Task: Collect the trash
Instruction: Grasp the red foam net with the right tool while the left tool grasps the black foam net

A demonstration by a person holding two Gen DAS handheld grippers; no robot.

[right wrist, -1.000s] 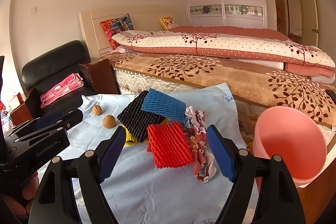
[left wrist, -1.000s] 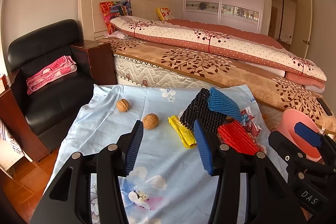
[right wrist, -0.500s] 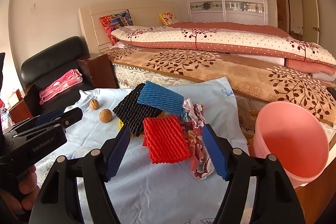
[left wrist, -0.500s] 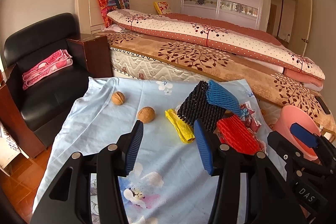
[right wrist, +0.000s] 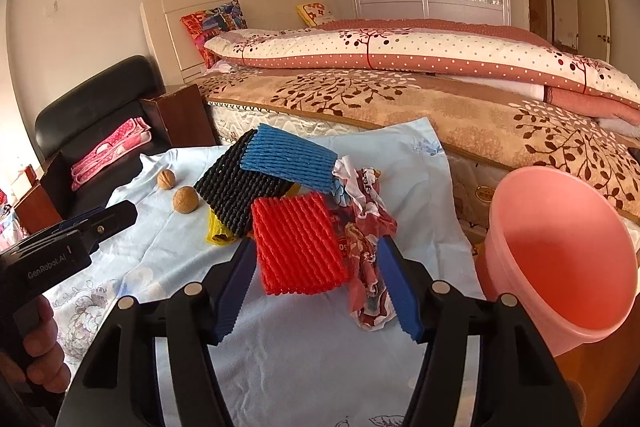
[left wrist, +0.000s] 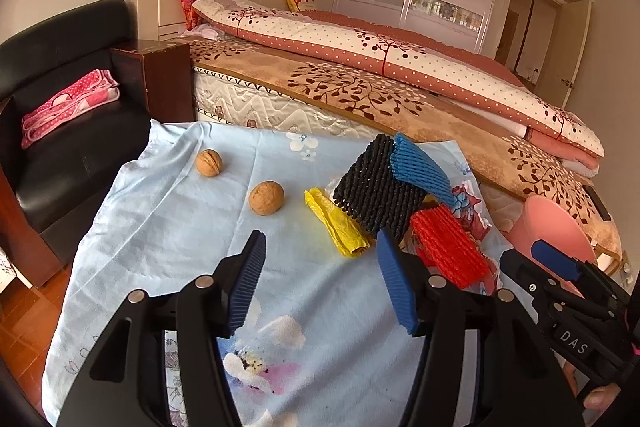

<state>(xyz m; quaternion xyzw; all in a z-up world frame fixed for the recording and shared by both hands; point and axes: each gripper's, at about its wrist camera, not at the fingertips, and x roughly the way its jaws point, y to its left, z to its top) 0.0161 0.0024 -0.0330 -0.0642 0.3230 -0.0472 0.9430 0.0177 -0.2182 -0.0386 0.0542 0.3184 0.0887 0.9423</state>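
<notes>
Both spread wide, empty — left hand-held gripper (left wrist: 320,255) near yellow plastic bag (left wrist: 336,227), right hand-held gripper (right wrist: 316,259) flanking red foam-net sleeve (right wrist: 298,251) near table's right edge.

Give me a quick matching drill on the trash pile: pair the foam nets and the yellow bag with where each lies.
Things:
1. red foam net
2. blue foam net
3. black foam net
4. crumpled yellow plastic bag

Places:
A. topmost, farthest back
B. nearest the open right gripper
C. partly under the black net, toward the walnuts
D. beneath the blue net's edge

Pairs: 1-B, 2-A, 3-D, 4-C
</notes>
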